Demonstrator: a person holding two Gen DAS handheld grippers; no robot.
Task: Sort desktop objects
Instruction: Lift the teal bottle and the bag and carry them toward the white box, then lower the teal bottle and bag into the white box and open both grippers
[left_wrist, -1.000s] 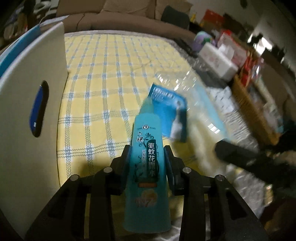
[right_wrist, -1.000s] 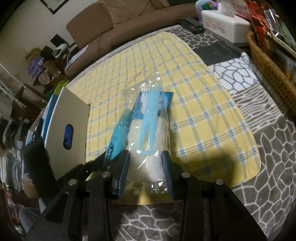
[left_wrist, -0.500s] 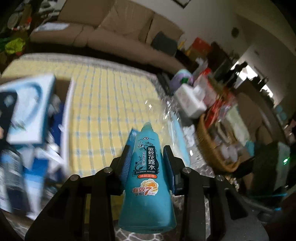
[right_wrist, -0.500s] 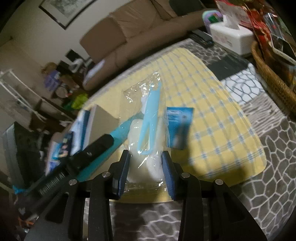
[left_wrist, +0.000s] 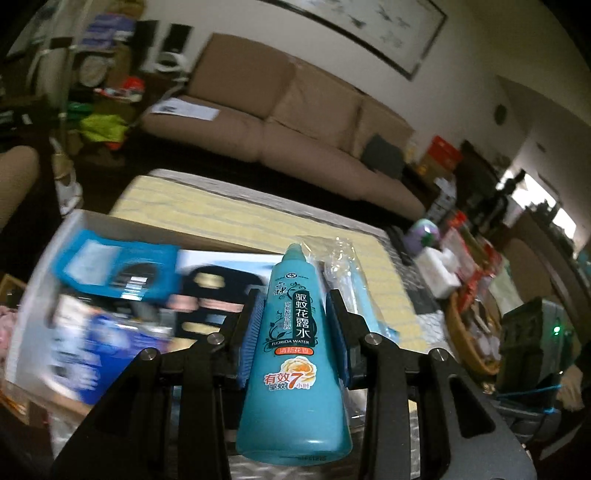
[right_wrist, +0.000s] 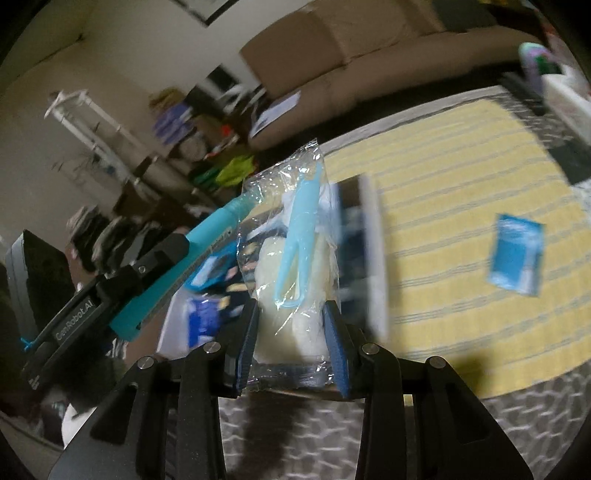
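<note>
My left gripper (left_wrist: 297, 332) is shut on a teal Florida Water bottle (left_wrist: 293, 354), held in the air above an open white box (left_wrist: 48, 266) of blue packets. My right gripper (right_wrist: 291, 339) is shut on a clear plastic bag (right_wrist: 291, 266) with blue tweezers and white cotton inside. That bag also shows in the left wrist view (left_wrist: 345, 269), just right of the bottle. In the right wrist view the bottle (right_wrist: 177, 273) and the left gripper (right_wrist: 122, 284) lie to the left. A blue packet (right_wrist: 515, 254) lies on the yellow checked cloth (right_wrist: 461, 192).
The box (right_wrist: 373, 254) stands at the cloth's left end and is blurred. A wicker basket (left_wrist: 467, 339), a tissue box (left_wrist: 441, 273) and clutter stand at the right. A brown sofa (left_wrist: 295, 129) lies behind the table.
Both grippers have lifted and swung left with their loads, from over the cloth to over the box. The blue packet stays on the cloth.
</note>
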